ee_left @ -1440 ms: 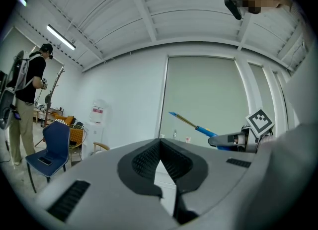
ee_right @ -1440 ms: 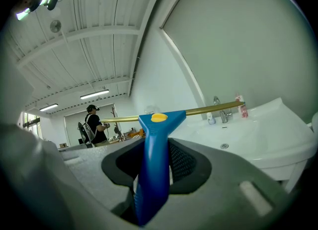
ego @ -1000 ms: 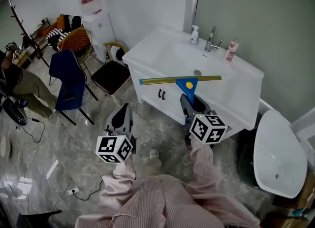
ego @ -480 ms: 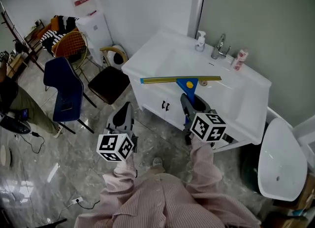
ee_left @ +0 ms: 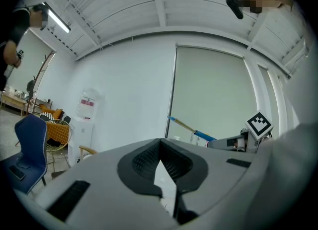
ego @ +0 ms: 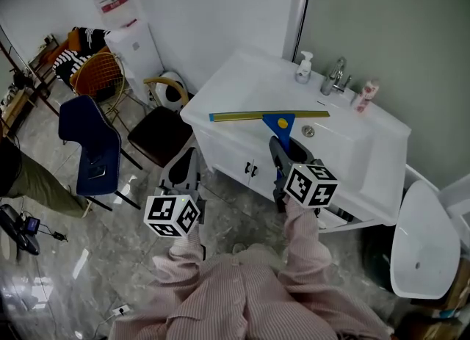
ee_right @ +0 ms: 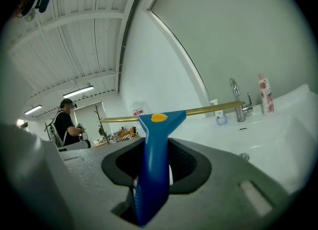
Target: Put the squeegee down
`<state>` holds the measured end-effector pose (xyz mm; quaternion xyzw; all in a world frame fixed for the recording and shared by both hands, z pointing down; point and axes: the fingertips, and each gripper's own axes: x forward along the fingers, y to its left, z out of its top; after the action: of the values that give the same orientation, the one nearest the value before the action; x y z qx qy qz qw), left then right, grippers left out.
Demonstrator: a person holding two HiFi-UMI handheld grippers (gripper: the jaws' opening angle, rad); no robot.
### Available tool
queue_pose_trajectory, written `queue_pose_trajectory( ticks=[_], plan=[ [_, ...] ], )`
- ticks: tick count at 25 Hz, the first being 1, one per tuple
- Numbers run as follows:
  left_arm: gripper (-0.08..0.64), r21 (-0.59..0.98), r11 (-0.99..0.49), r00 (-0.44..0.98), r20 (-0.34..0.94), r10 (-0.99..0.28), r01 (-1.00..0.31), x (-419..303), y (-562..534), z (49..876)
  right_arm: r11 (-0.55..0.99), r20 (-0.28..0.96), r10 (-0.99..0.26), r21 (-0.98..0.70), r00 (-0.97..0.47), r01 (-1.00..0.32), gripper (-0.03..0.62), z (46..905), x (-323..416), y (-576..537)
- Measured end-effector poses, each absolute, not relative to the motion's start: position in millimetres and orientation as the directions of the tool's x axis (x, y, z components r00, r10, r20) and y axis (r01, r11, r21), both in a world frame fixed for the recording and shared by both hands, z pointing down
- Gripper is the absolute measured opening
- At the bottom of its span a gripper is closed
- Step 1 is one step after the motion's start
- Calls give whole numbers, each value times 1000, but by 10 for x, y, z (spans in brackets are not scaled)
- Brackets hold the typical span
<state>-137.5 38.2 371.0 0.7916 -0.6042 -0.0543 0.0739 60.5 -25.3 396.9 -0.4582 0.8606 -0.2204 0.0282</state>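
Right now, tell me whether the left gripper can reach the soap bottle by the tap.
Probably not yet. The left gripper hangs low in front of the vanity, and the soap bottle stands at its back edge, beyond the squeegee held over the basin.

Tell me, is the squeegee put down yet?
Not yet. Done: the squeegee is already at the white sink counter. In hand: the right gripper is clamped on its blue handle, with the blade up in the air, off the counter. The left gripper is shut and holds nothing. Left to do: lower the squeegee onto a surface, then open the jaws and let go.
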Motion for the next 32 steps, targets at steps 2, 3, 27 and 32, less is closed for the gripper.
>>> queue_pose_trajectory(
  ticks=[2, 3, 27, 32],
  plan=[
    [2, 187, -263, 270, 11, -963, -947, -1392, 314, 3737, 475, 161, -802, -410, -575, -778, 130, 3993, 586, -321],
    [2, 189, -263, 271, 15, -963, -946, -1404, 284, 3752, 473, 165, -802, -411, -574, -779, 130, 4004, 573, -353],
    [2, 238, -220, 245, 81, -966, -946, -1785, -1324, 4053, 481, 233, -761, -423, -605, -768, 130, 4271, 137, -2017],
    [2, 243, -207, 238, 108, -965, -948, -1871, -1790, 4113, 481, 264, -745, -425, -613, -767, 130, 4336, 32, -2510]
  ],
)
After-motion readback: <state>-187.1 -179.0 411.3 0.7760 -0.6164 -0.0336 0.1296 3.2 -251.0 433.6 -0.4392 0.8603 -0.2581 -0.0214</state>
